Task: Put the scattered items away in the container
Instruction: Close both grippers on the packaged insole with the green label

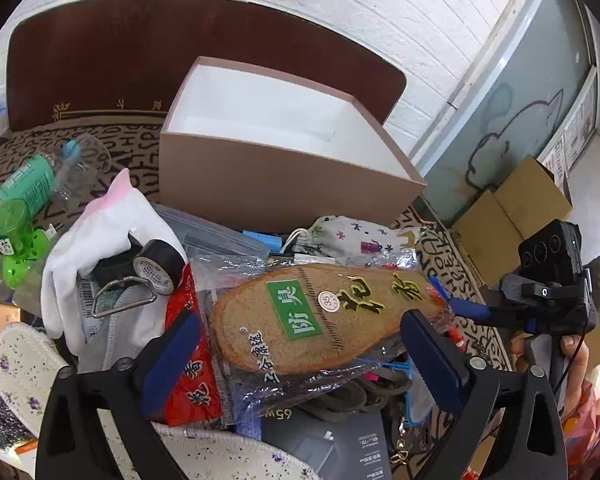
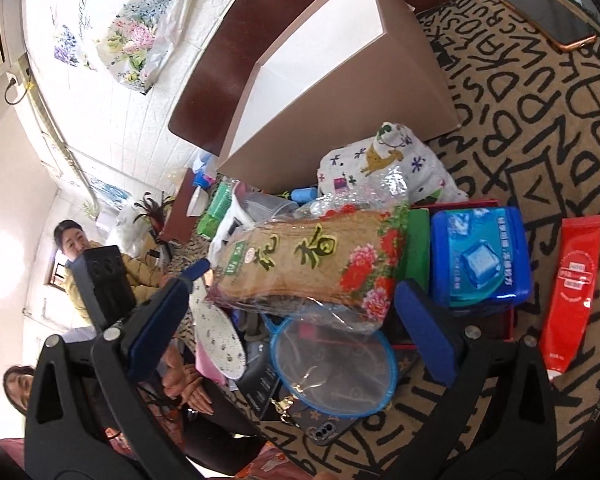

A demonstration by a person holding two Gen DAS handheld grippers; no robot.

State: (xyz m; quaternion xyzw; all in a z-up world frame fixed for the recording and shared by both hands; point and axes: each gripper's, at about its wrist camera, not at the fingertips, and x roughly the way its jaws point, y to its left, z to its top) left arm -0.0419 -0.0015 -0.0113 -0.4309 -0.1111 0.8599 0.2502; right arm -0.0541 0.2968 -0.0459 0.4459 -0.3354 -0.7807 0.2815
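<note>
A packet of tan insoles in clear plastic [image 1: 316, 316] lies on top of a heap of scattered items, also in the right wrist view [image 2: 308, 264]. My left gripper [image 1: 300, 364] is open, its blue pads on either side of the packet's near end, not clamping it. My right gripper [image 2: 296, 320] is open at the packet's other end, its fingers [image 2: 424, 332] straddling the flowered end. The open brown box [image 1: 284, 184] with a white, empty-looking inside stands just behind the heap, also in the right wrist view [image 2: 340, 92].
The heap holds a white glove [image 1: 100, 236], black tape roll [image 1: 160, 264], printed pouch [image 1: 352, 236], green bottle [image 1: 24, 188], blue pack [image 2: 480, 256], round mesh pouch [image 2: 332, 364], red tube [image 2: 572, 292]. A phone [image 2: 548, 12] lies apart. People sit at the left [image 2: 72, 240].
</note>
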